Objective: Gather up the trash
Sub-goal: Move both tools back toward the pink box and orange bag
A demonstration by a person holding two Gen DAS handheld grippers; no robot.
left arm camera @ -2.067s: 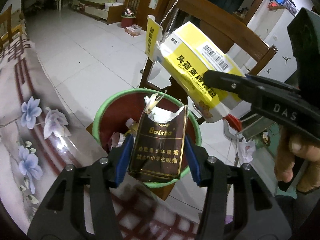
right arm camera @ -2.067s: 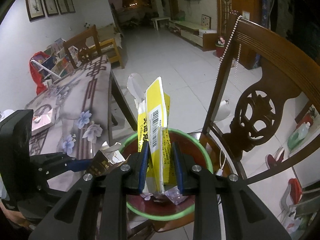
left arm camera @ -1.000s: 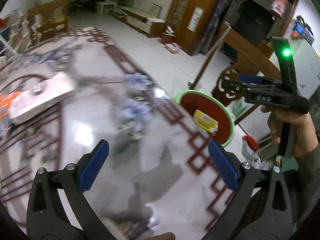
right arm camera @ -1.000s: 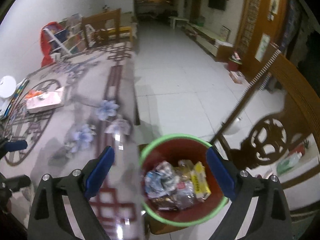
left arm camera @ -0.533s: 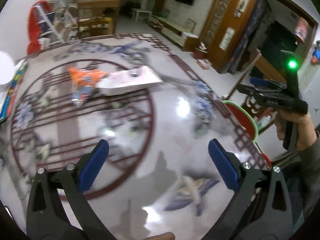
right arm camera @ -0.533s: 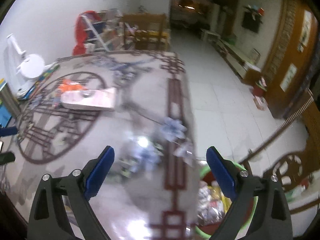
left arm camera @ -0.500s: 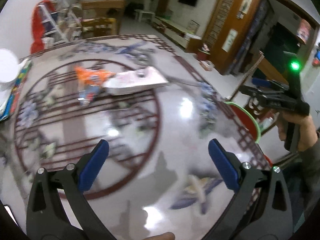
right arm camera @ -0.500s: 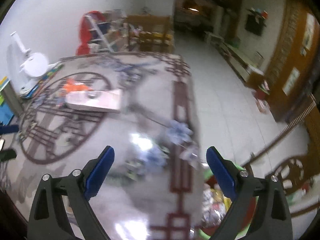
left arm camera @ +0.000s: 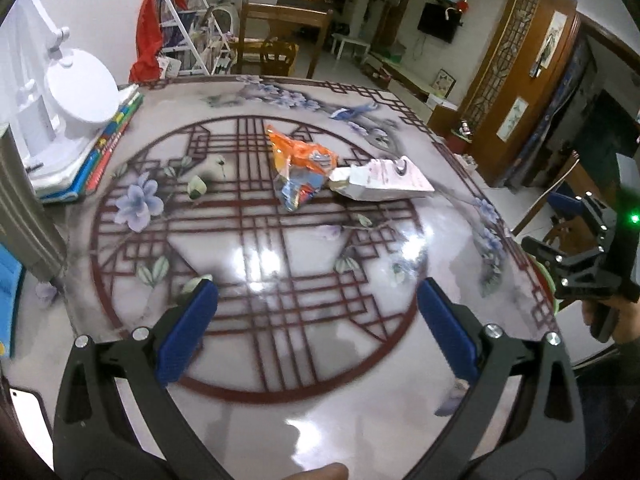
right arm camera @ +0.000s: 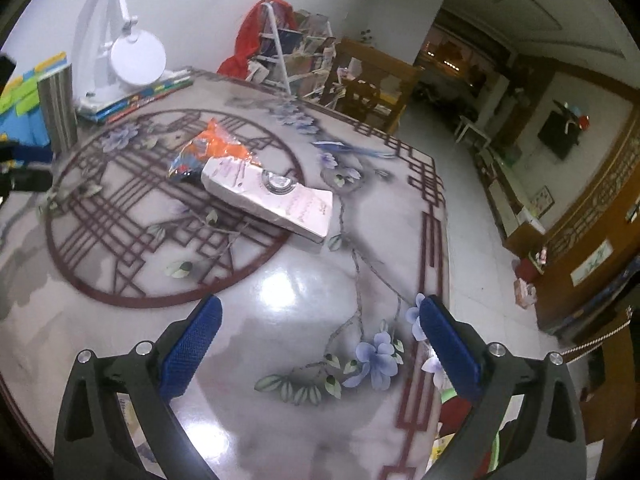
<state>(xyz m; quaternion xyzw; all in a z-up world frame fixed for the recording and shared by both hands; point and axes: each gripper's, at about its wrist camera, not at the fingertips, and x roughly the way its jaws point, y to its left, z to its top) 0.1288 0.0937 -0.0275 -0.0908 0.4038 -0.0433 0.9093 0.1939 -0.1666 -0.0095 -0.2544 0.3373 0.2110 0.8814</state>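
Nearest, the left gripper [left arm camera: 316,308] gapes wide and empty over the bench [left arm camera: 280,360], and the right gripper [right arm camera: 320,328] is opening, nothing between its jaws. Farther out near twelve o'clock lie an orange wrapper [left arm camera: 300,164] and a pale carton [left arm camera: 384,180], touching. This looks like the reach toward the next trash; each gripper must close on one piece.

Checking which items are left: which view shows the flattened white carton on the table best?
The right wrist view: the white carton lies nearer, its whole top face and round cap visible. In the left wrist view the carton is farther off, foreshortened, with the orange wrapper touching its near end.
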